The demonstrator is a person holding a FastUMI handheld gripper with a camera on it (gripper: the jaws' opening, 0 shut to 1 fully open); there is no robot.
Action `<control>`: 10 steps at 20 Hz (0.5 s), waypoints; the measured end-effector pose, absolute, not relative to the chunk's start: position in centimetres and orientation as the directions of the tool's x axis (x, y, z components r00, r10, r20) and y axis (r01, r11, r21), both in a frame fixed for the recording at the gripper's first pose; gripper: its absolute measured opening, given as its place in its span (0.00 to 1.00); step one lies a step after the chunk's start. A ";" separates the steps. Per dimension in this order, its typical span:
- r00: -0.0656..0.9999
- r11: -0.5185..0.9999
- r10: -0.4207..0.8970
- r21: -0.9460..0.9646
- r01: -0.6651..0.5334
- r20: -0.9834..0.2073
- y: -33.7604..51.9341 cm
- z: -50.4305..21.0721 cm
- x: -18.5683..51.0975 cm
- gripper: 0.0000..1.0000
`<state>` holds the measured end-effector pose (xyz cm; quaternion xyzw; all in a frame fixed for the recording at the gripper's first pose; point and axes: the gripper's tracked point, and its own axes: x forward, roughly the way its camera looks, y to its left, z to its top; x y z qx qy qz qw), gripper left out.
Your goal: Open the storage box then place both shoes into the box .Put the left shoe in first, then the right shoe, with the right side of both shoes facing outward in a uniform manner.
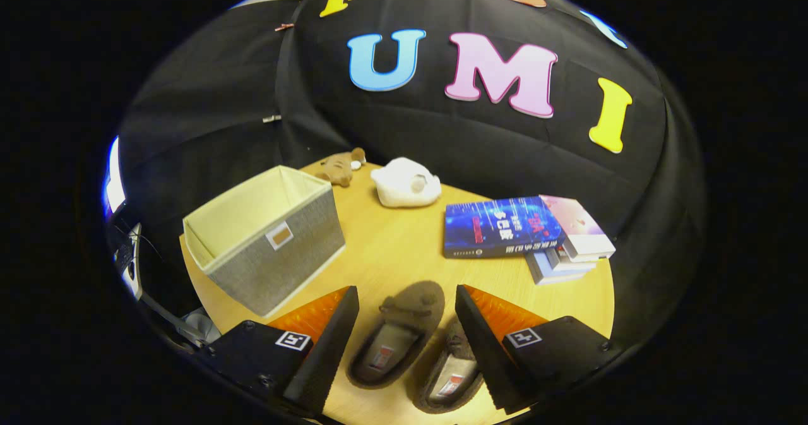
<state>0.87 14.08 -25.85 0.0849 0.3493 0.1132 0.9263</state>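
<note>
Fuzzy brown shoes (413,349) lie between wide, empty jaws, near an open fabric box (268,239).

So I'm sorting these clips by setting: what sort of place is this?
Likely a staged booth, not a home: black cloth wall behind a small wooden table with storage box, shoes and books. The gripper hangs open.

box (278,257): grey weave outside, cream lining
shoes (398,340): brown, grey insoles
table (391,248): light wood
fingers (328,343): black, orange sides
</note>
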 end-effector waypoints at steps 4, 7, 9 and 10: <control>0.654 0.965 0.261 0.216 -0.151 -0.710 14.6 -32.0 0.3 0.82; 0.597 0.969 0.243 0.214 -0.121 -0.765 14.8 -35.9 0.4 0.73; 0.583 0.971 0.235 0.220 -0.097 -0.778 14.9 -37.3 1.1 0.70; 0.582 0.973 0.224 0.212 -0.089 -0.782 14.9 -38.0 1.5 0.67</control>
